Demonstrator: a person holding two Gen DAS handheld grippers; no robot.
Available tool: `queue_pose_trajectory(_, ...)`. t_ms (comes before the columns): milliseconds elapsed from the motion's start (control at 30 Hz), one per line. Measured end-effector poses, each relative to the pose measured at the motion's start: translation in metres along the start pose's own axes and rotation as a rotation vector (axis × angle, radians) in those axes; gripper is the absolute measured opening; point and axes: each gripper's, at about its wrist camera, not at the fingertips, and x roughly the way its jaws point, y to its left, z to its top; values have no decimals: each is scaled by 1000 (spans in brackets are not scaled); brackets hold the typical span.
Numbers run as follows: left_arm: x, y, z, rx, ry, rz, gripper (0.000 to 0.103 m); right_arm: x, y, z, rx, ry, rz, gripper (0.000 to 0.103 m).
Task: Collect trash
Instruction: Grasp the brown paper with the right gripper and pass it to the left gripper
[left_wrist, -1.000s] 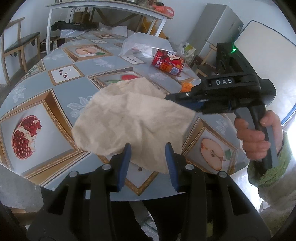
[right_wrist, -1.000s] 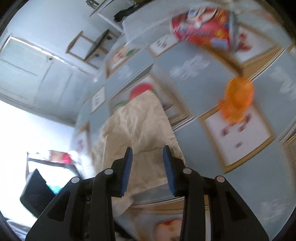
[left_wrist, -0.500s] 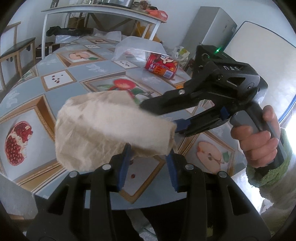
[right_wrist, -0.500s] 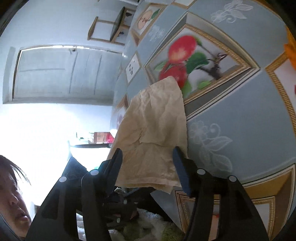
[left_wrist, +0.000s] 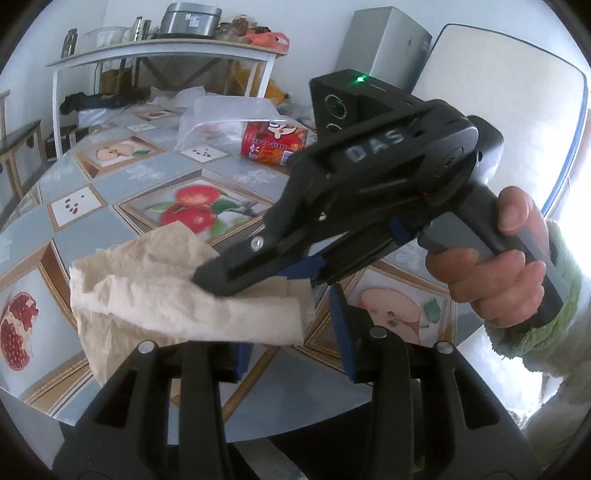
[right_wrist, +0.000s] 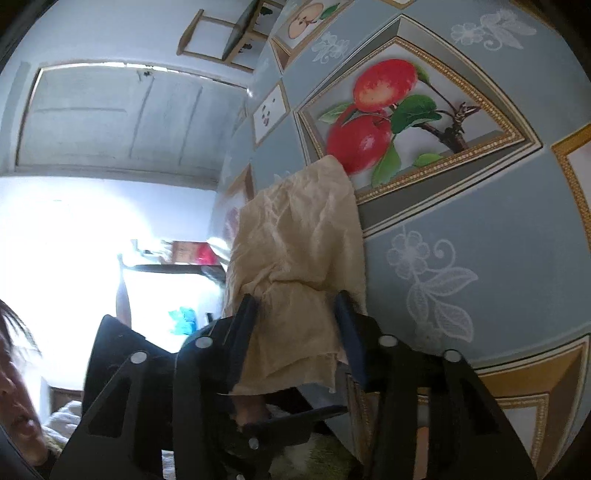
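Note:
A crumpled beige paper napkin (left_wrist: 159, 295) is folded over near the front edge of the fruit-patterned table (left_wrist: 155, 177). My right gripper (left_wrist: 214, 282) reaches in from the right, held by a hand (left_wrist: 498, 266). In the right wrist view its jaws (right_wrist: 297, 314) are closing, and both pads touch the bunched napkin (right_wrist: 295, 240) between them. My left gripper (left_wrist: 288, 325) is open below the napkin's near edge, which drapes over its left fingertip. A red snack can (left_wrist: 273, 142) lies on its side farther back on the table.
A clear plastic bag (left_wrist: 225, 114) sits beside the can. Behind the table stand a cluttered white shelf table (left_wrist: 166, 48), a grey cabinet (left_wrist: 384, 48) and a white panel (left_wrist: 498, 92). A wooden chair (right_wrist: 229, 37) and a door (right_wrist: 110, 122) are off the table's far side.
The napkin lay spread flat; the right gripper has folded it over and drawn it toward the left gripper. The right jaws opened wider, then narrowed on it again.

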Motion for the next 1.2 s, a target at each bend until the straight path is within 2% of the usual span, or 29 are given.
queue_pose_trajectory(233,-13,-6,-11,22,31,-6,38,3,11,-3,-67,-8,-137,11)
queue_pose_trajectory(333,-34,-5,-15,31,11,-16,47,1,8,-3,-76,-14,-142,8)
queue_pose_trajectory(433,-54,0,-15,11,-21,-20,51,0,7,-5,-88,-19,-146,6)
queue_pose_trajectory(567,-73,10,-6,-3,-109,24,59,0,11,-8,-119,-27,-173,6)
queue_pose_trajectory(667,-64,16,-1,18,-100,61,65,5,13,-8,-121,-24,-174,6)
queue_pose_trajectory(800,-37,16,-4,69,-2,98,66,7,9,-9,-100,-15,-139,6)
queue_pose_trajectory(867,-31,16,-5,62,27,90,66,6,3,-9,-77,-12,-102,7)
queue_pose_trajectory(1033,-22,15,-10,33,57,67,65,6,-6,-11,-37,-15,38,7)
queue_pose_trajectory(1133,-20,16,-12,19,69,62,58,2,-6,-12,-33,-20,100,7)
queue_pose_trajectory(1200,-20,17,-12,10,69,55,53,1,-6,-12,-36,-18,112,7)
